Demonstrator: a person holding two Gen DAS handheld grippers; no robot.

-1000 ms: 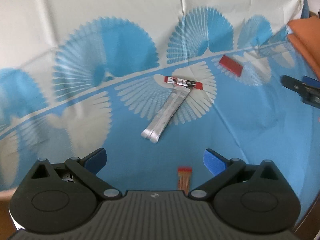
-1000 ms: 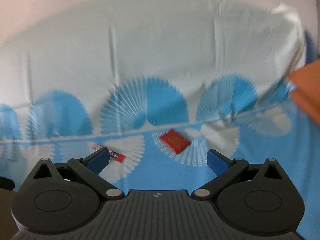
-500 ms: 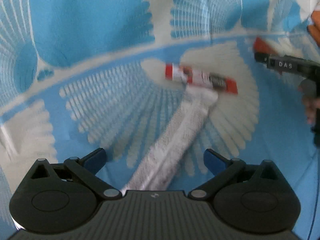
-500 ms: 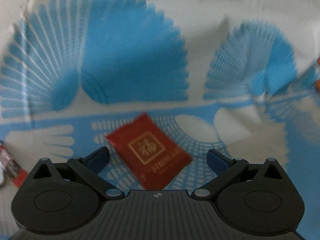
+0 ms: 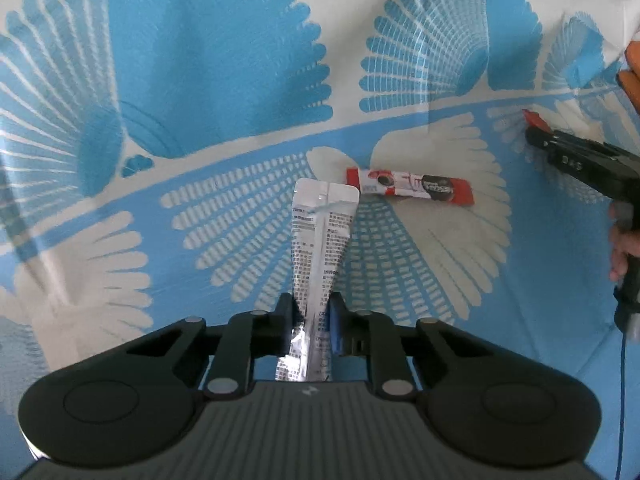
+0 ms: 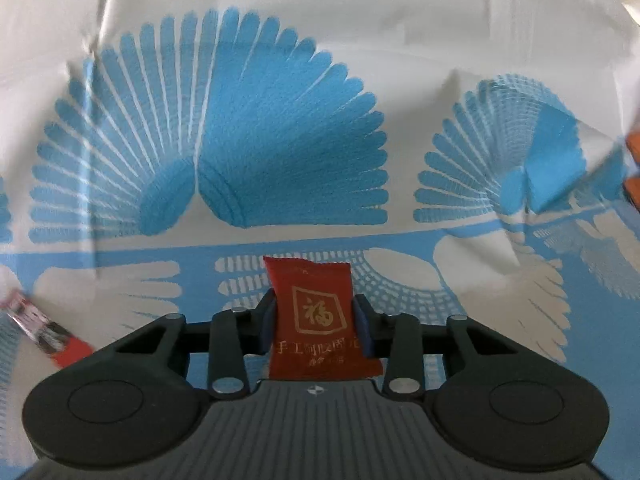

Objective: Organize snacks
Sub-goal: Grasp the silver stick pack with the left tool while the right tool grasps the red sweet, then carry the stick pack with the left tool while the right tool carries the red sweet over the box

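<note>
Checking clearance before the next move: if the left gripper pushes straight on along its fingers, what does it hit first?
Probably the blue-and-white patterned cloth. The left gripper points steeply down, shut on the silver foil stick packet, whose far end would touch first. The red-and-white stick packet lies slightly right of that line.

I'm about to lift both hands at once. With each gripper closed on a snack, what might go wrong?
1. The left gripper, jaws just closed, pinches the silver sachet near one end; it may droop or slip.
2. The sachet's far end lies beside the red-and-white stick pack and could drag it.
3. The right gripper squeezes the red packet, possibly crushing it.
</note>
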